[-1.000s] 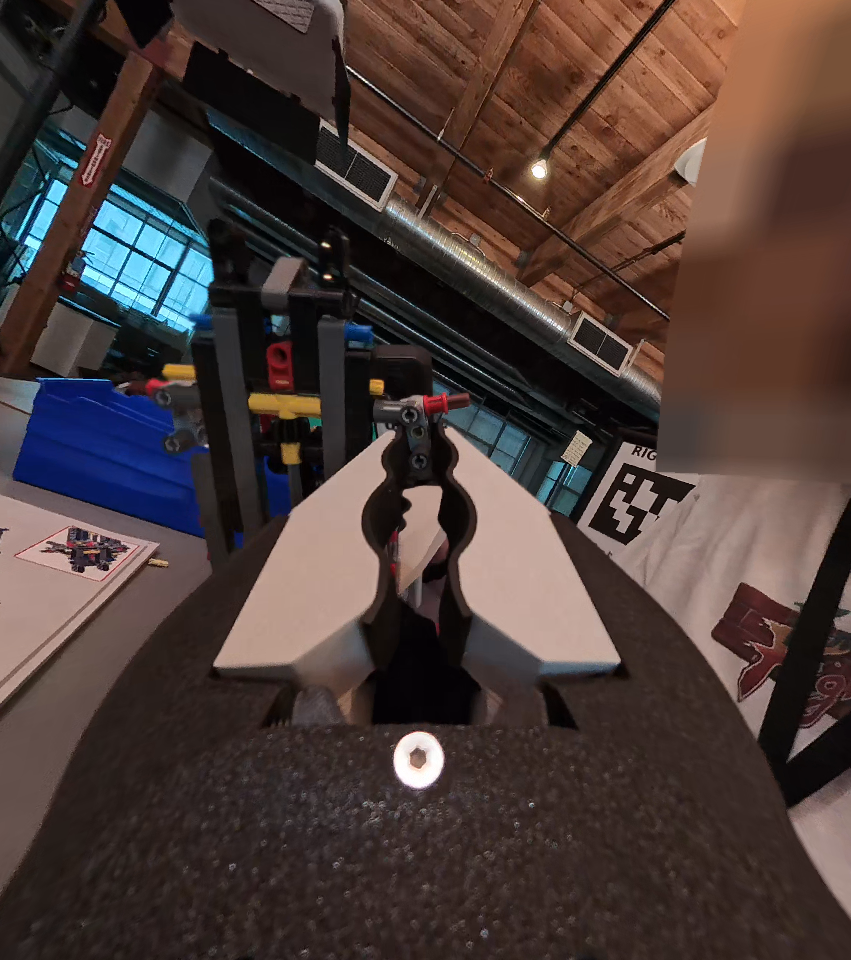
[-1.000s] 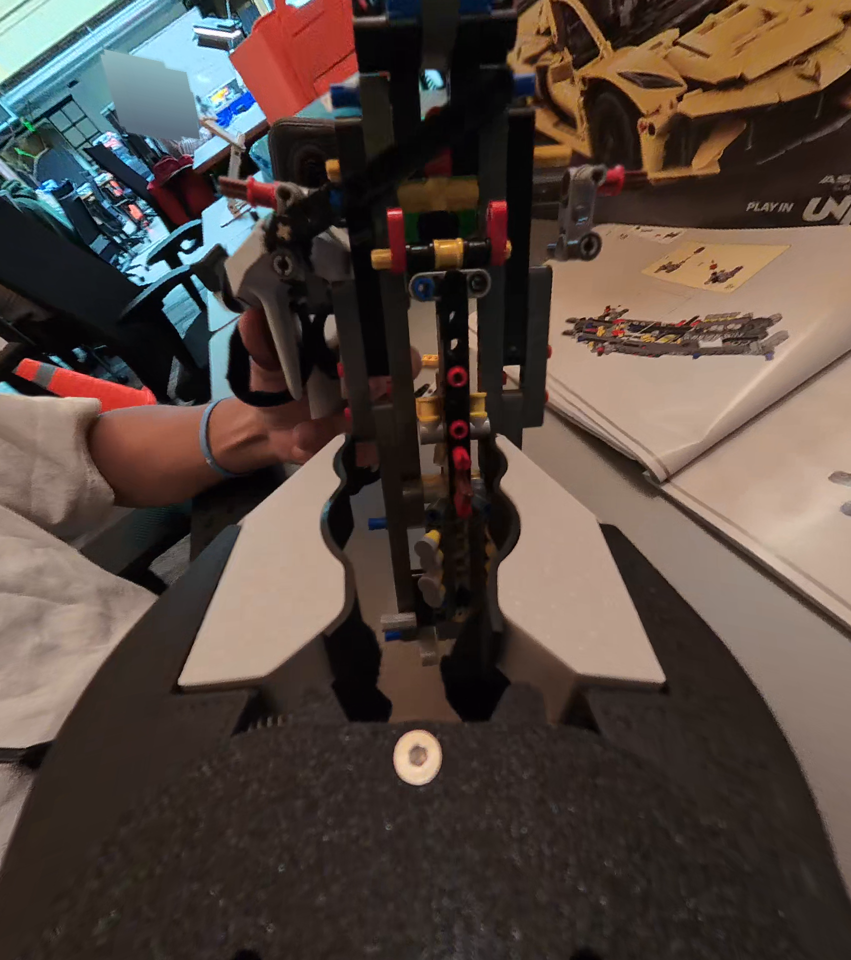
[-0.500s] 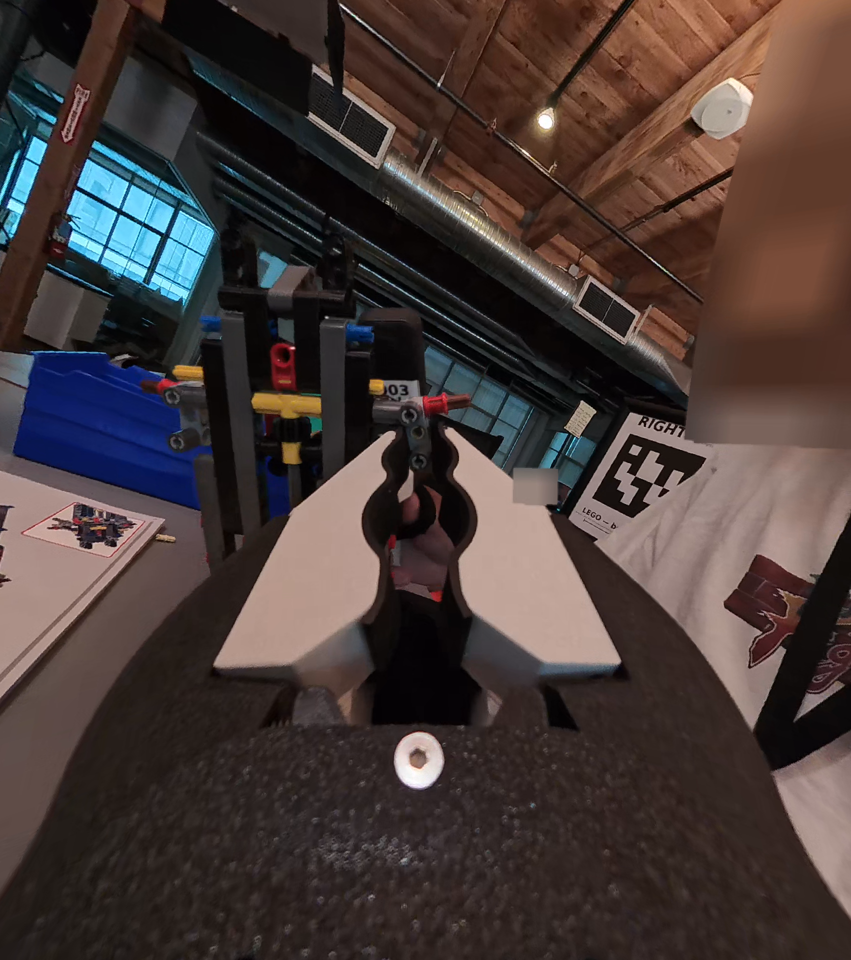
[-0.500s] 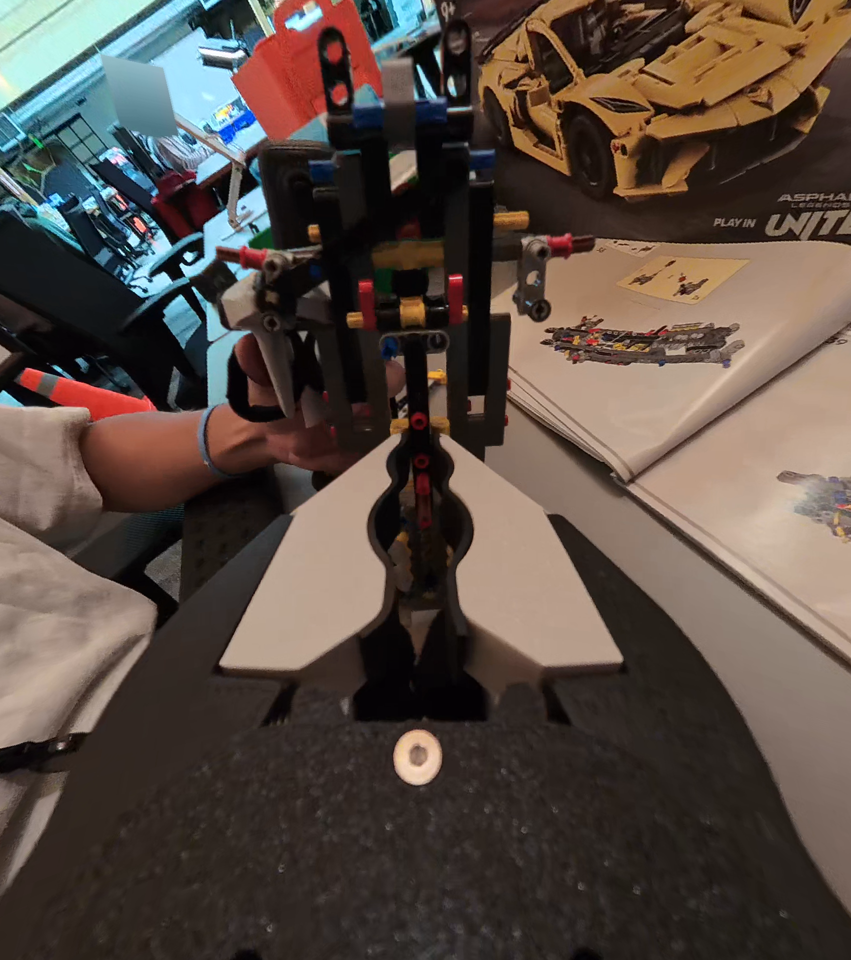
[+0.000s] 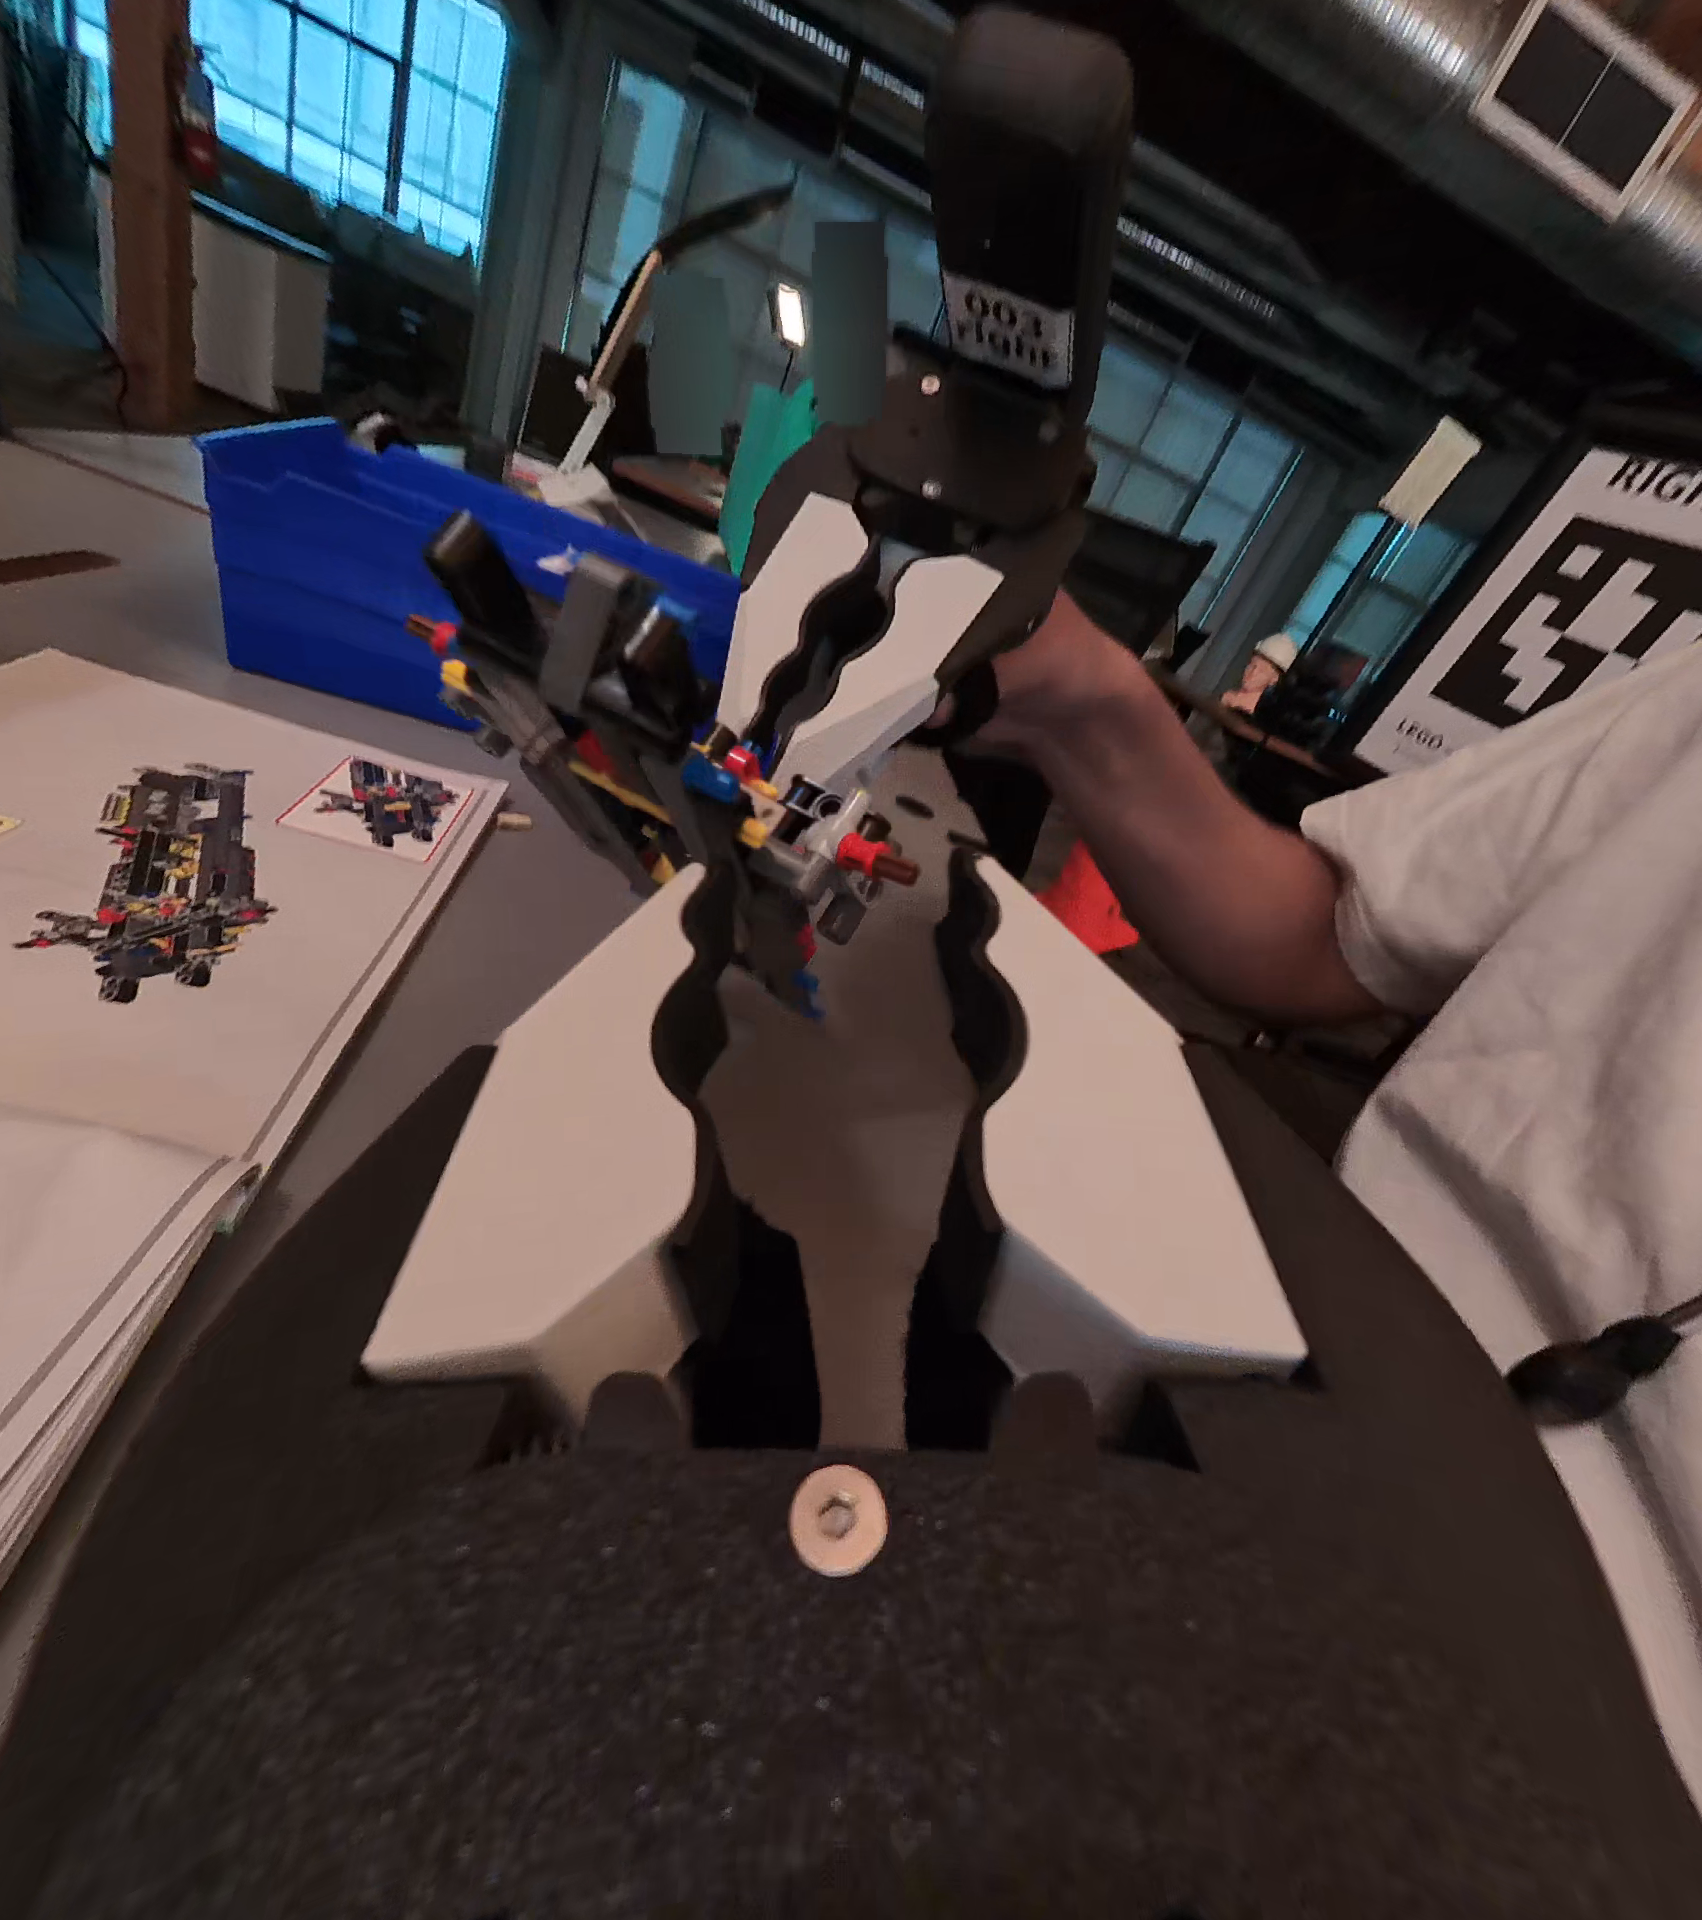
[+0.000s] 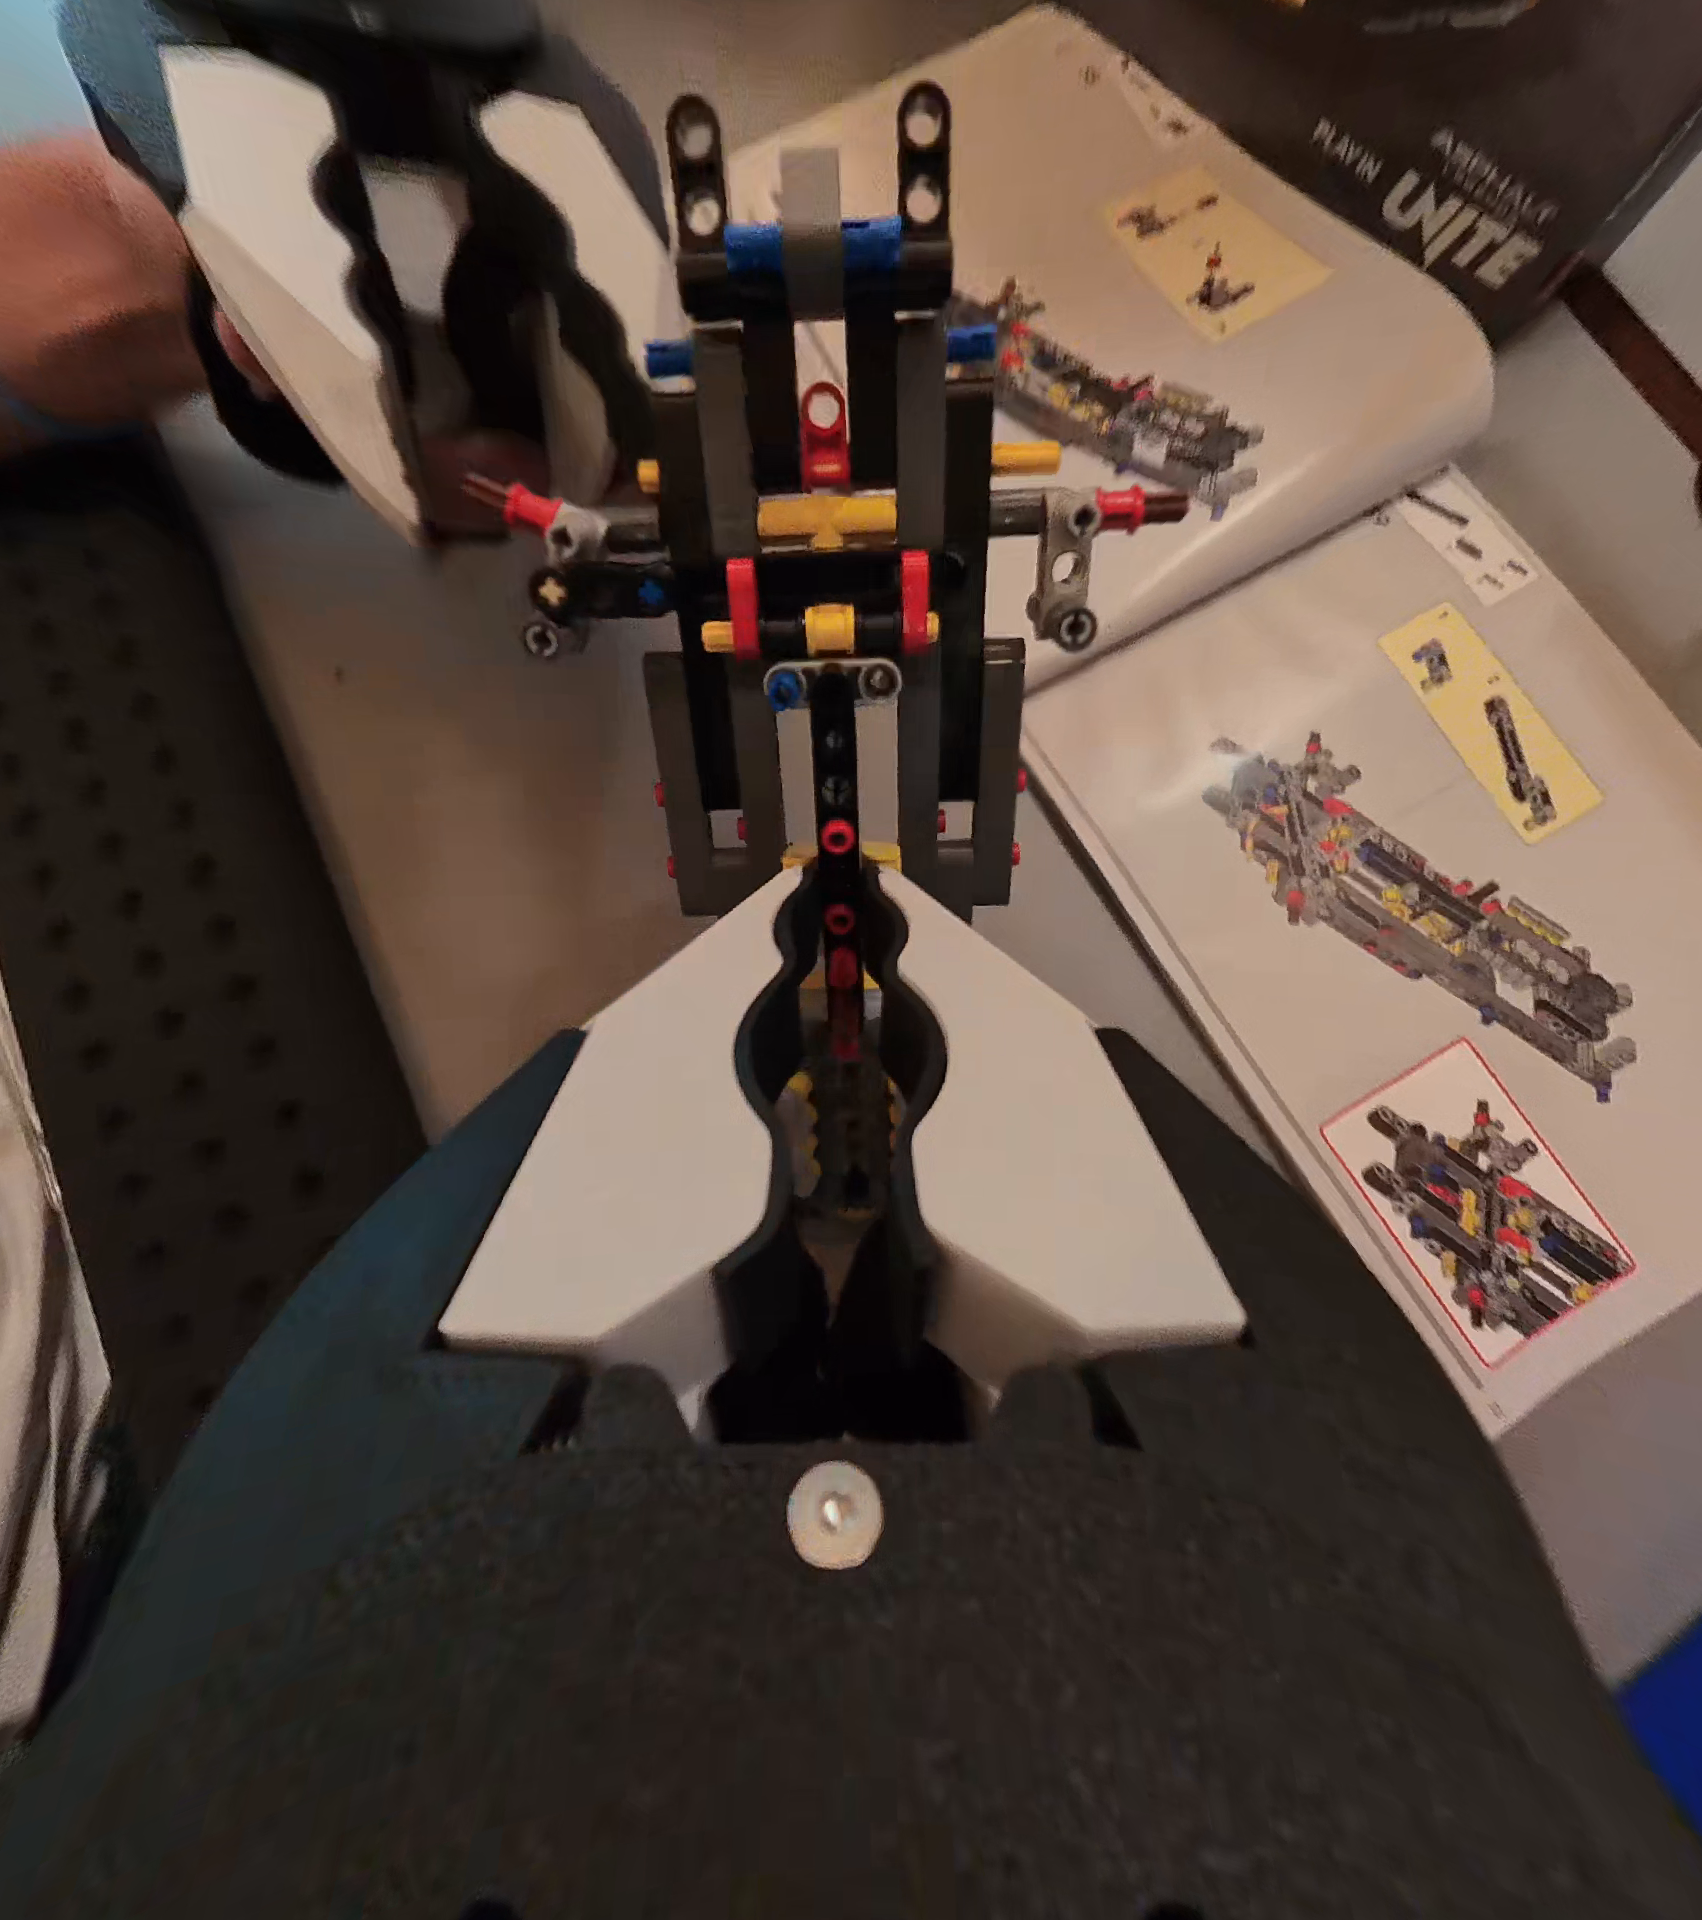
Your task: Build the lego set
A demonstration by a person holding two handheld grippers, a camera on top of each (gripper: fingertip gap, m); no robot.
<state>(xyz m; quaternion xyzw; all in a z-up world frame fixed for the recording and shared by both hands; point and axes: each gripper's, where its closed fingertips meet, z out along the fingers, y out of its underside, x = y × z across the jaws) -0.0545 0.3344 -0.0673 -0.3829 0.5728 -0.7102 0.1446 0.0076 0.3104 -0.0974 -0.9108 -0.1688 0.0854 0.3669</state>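
The lego assembly [image 6: 831,540] is a dark grey and black frame with yellow, red and blue pins. My right gripper [image 6: 831,883] is shut on its black middle beam and holds it above the table. A small grey connector with a red pin [image 6: 566,525] sits on the frame's left side, and a matching one [image 6: 1065,561] on the right. My left gripper [image 5: 831,883] is open and empty, its tips on either side of that grey connector [image 5: 831,852]. The assembly [image 5: 598,727] hangs tilted from the right gripper [image 5: 816,727]. The left gripper also shows in the right wrist view [image 6: 499,457].
An open instruction booklet [image 6: 1346,831] lies on the grey table under and right of the assembly; it also shows in the left wrist view [image 5: 151,883]. A blue bin [image 5: 359,582] stands behind it. The dark set box [image 6: 1449,156] is at the back right. A person's white shirt [image 5: 1605,987] is close on the right.
My left gripper has opened and let go of the grey connector, which now stays on the assembly. My right gripper has tilted the assembly forward over the booklet.
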